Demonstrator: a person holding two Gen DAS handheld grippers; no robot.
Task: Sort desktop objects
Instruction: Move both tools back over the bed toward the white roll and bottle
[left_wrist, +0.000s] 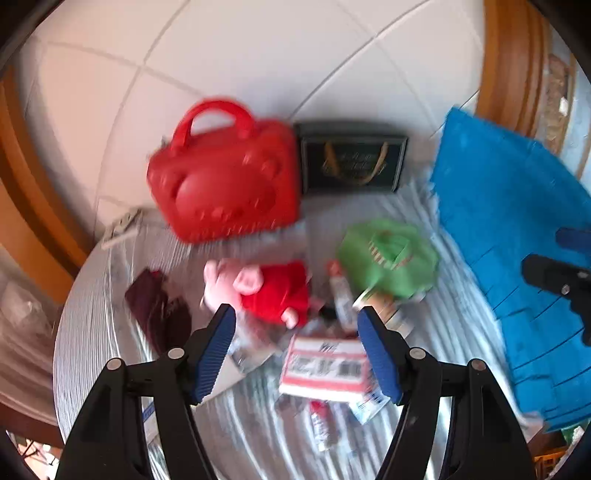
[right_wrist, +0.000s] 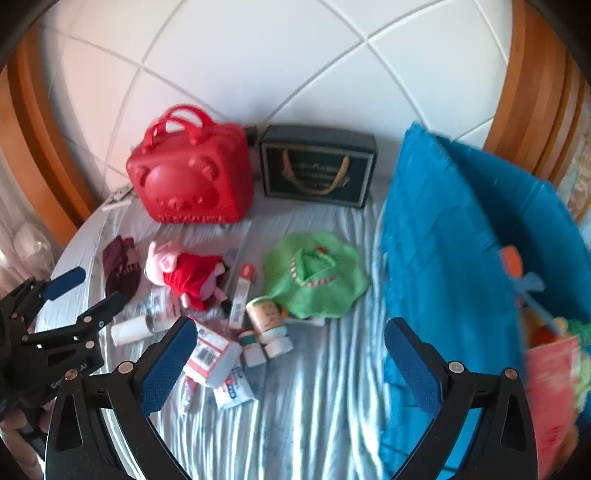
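A pile of small things lies on the striped grey cloth (right_wrist: 314, 406): a pink pig plush in a red dress (left_wrist: 266, 288) (right_wrist: 188, 273), a green cloth item (left_wrist: 388, 258) (right_wrist: 314, 273), dark maroon socks (left_wrist: 159, 310) (right_wrist: 120, 266), a red-and-white box (left_wrist: 325, 369) (right_wrist: 212, 350), a tube (right_wrist: 242, 291), a printed cup (right_wrist: 266, 314) and small bottles (right_wrist: 255, 350). My left gripper (left_wrist: 295, 314) (right_wrist: 98, 286) hovers open above the plush and box, holding nothing. My right gripper (right_wrist: 291, 328) is open over the cloth beside the bottles, also holding nothing.
A red bear-face case (left_wrist: 229, 177) (right_wrist: 192, 181) and a dark gift box with gold handles (left_wrist: 351, 158) (right_wrist: 317, 170) stand against the white tiled wall. A tall blue fabric bag (left_wrist: 517, 221) (right_wrist: 461, 240) with colourful items stands right. A power strip (right_wrist: 118, 197) lies back left.
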